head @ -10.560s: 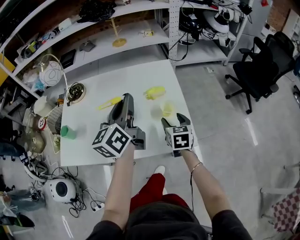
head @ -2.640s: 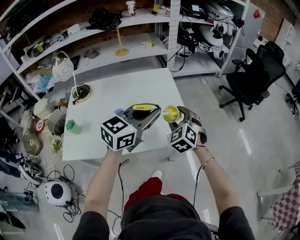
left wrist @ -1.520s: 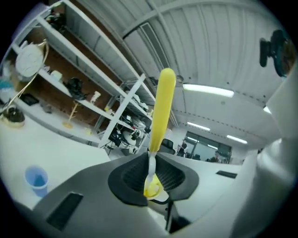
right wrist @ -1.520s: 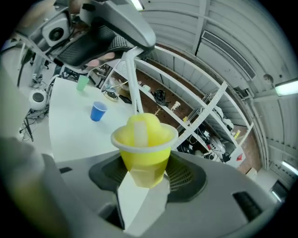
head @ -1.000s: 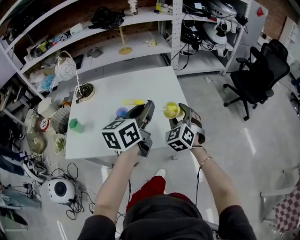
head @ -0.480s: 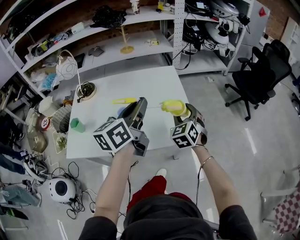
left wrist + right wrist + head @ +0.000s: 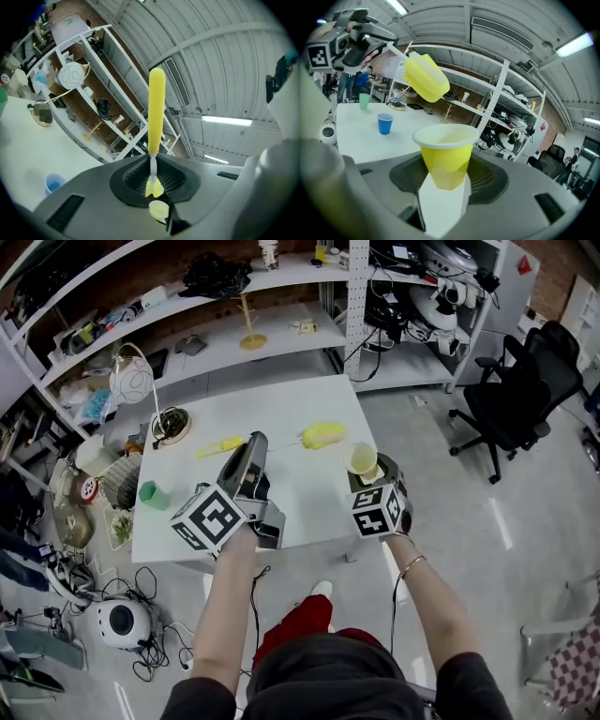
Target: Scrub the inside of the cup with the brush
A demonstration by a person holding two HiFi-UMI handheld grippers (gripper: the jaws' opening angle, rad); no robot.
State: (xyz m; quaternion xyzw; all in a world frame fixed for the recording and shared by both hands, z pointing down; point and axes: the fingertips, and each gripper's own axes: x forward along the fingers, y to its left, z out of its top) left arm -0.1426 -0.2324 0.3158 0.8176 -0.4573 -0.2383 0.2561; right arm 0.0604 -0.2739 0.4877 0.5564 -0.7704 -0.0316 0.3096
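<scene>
Yellow dominates the head view: one brush sits clamped in the left hand-held gripper, and one cup stands upright in the right hand-held gripper. The sponge head is ahead-left of that gripper, outside the cup. In the left gripper view the jaws are closed on the brush's thin stem. In the right gripper view the jaws pinch the cup's base and the head hangs above-left, so scrubbing looks left to do. One blue cup and one green cup stand on the table beyond.
</scene>
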